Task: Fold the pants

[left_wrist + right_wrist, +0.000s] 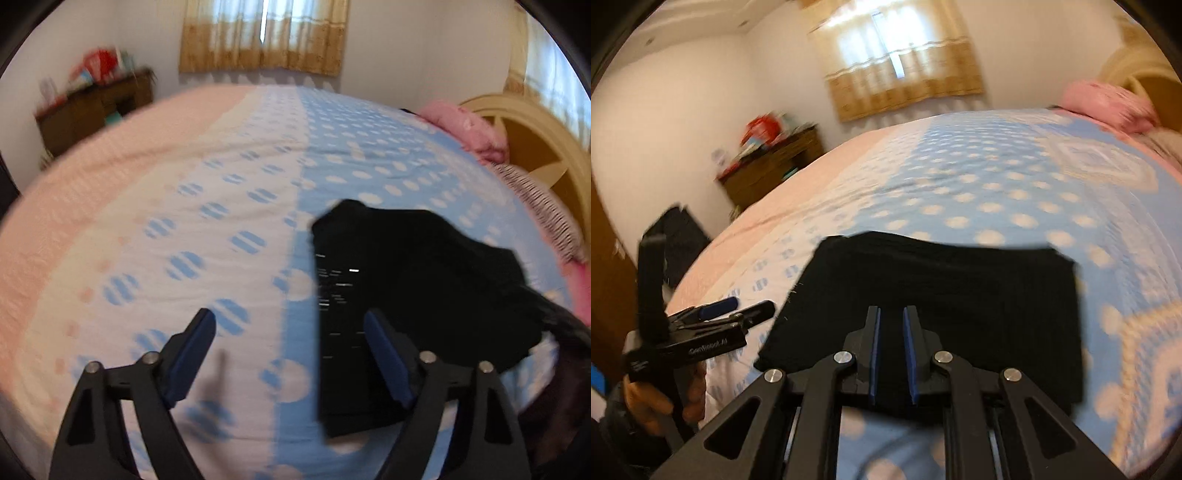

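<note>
One black pants (934,291), two grippers (290,325) (890,314), perhaps two pink pillows (465,125), one dresser (92,110).

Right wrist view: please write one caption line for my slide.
Right gripper, nearly shut and empty, above black pants folded on a dotted bedsheet; left gripper at left.

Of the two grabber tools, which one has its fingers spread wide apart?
The left gripper: its blue-padded fingers stand wide apart with only bedsheet between them. The right gripper has its fingers nearly together, above the folded black pants.
</note>
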